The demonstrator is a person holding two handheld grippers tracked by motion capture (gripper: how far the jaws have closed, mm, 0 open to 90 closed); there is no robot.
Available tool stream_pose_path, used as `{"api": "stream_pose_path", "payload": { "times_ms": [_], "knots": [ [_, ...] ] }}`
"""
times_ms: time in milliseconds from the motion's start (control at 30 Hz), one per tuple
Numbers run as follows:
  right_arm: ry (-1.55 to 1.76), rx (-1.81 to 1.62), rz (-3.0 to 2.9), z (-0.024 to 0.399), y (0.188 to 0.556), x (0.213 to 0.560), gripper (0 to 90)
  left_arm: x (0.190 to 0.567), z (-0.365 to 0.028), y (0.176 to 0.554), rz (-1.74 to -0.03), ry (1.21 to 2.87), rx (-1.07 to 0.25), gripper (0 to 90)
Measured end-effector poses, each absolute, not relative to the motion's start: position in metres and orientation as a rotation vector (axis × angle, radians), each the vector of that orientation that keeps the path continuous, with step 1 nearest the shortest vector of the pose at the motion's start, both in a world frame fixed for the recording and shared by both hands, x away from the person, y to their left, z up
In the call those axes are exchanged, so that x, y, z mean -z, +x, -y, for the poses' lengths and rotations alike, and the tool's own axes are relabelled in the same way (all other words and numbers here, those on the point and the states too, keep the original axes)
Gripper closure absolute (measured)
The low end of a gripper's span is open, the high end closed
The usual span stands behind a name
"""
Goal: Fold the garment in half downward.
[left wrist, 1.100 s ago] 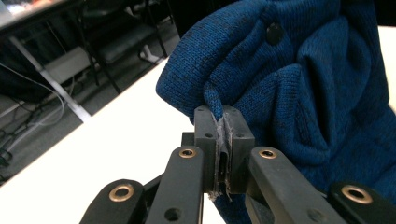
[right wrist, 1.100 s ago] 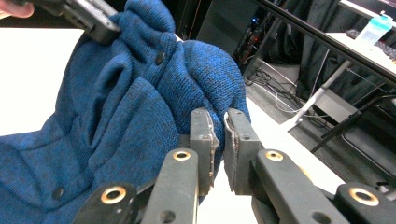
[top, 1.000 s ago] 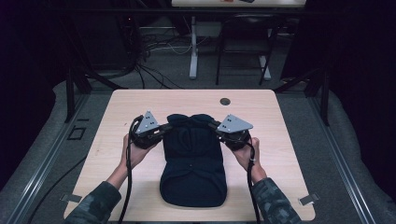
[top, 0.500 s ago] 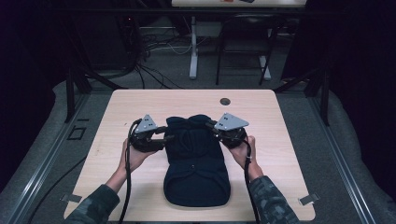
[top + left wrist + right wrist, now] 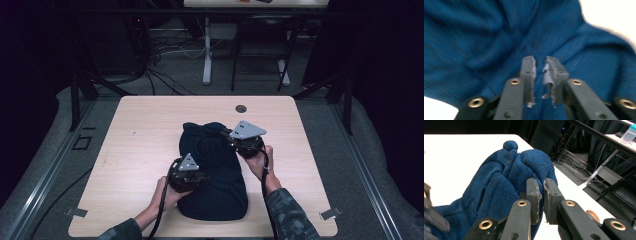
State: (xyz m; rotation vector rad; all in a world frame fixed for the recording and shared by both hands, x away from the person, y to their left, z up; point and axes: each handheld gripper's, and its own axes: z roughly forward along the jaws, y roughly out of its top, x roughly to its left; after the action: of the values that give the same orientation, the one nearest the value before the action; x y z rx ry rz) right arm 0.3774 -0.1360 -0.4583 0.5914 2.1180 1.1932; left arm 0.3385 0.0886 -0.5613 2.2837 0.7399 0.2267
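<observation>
On the light wooden table (image 5: 140,130), a dark blue knitted garment (image 5: 212,170) is lying bunched in a long heap near the middle, running from the far centre toward the person's edge. At the far end of the heap the knit is rising into rounded folds, with a small knob of fabric at the top in the right gripper view (image 5: 510,145).

The left gripper (image 5: 200,177) is sitting low against the near left flank of the garment, held by the left hand (image 5: 167,197). Its jaws have just been closing; in the left gripper view (image 5: 540,72) the pads are standing almost together, with only a narrow slit between them, and blue knit is lying directly behind and below them. Whether a fold of fabric is actually pinched between the pads cannot be told, since the picture is blurred.

The right gripper (image 5: 231,136) is resting at the far right side of the heap, held by the right hand (image 5: 257,162). Its jaws are clamped on a fold of the knit (image 5: 540,195), the fabric bulging up just beyond the pads.

A small round dark fitting (image 5: 241,108) is sitting in the table near the far edge, well apart from the garment
</observation>
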Motion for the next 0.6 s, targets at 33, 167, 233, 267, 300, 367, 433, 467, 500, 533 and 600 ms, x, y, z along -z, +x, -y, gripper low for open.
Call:
{"api": "stream_pose_path", "payload": {
  "times_ms": [33,167,233,267,300,367,433,467,500,533,600],
  "knots": [
    [0.593,-1.195,-2.116,0.136,0.377,0.458,83.6,0.565,-0.088,0.34,-0.748,2.3,-0.23,83.3],
    [0.597,-1.211,-2.117,0.139,0.378,0.458,83.6,0.569,-0.087,0.343,-0.802,2.294,-0.257,89.1],
    [0.599,-1.234,-2.12,0.142,0.377,0.458,83.6,0.57,-0.086,0.346,-0.859,2.284,-0.291,89.6],
    [0.596,-1.241,-2.122,0.143,0.377,0.457,83.6,0.57,-0.086,0.346,-0.859,2.284,-0.291,89.7],
    [0.595,-1.242,-2.127,0.145,0.376,0.456,83.6,0.571,-0.085,0.347,-0.884,2.276,-0.323,89.8],
    [0.585,-1.244,-2.131,0.146,0.374,0.454,83.6,0.571,-0.083,0.347,-0.905,2.272,-0.352,89.9],
    [0.585,-1.246,-2.137,0.148,0.371,0.453,83.6,0.571,-0.082,0.348,-0.915,2.27,-0.369,90.0],
    [0.586,-1.256,-2.141,0.149,0.369,0.452,83.5,0.572,-0.082,0.348,-0.921,2.265,-0.377,90.0],
    [0.589,-1.257,-2.145,0.15,0.367,0.452,83.5,0.572,-0.081,0.348,-0.923,2.262,-0.385,90.0],
    [0.59,-1.254,-2.15,0.15,0.365,0.451,83.5,0.573,-0.081,0.349,-0.929,2.251,-0.398,90.0],
    [0.592,-1.258,-2.159,0.152,0.361,0.449,83.5,0.573,-0.081,0.349,-0.937,2.245,-0.407,90.0]
  ]
}}
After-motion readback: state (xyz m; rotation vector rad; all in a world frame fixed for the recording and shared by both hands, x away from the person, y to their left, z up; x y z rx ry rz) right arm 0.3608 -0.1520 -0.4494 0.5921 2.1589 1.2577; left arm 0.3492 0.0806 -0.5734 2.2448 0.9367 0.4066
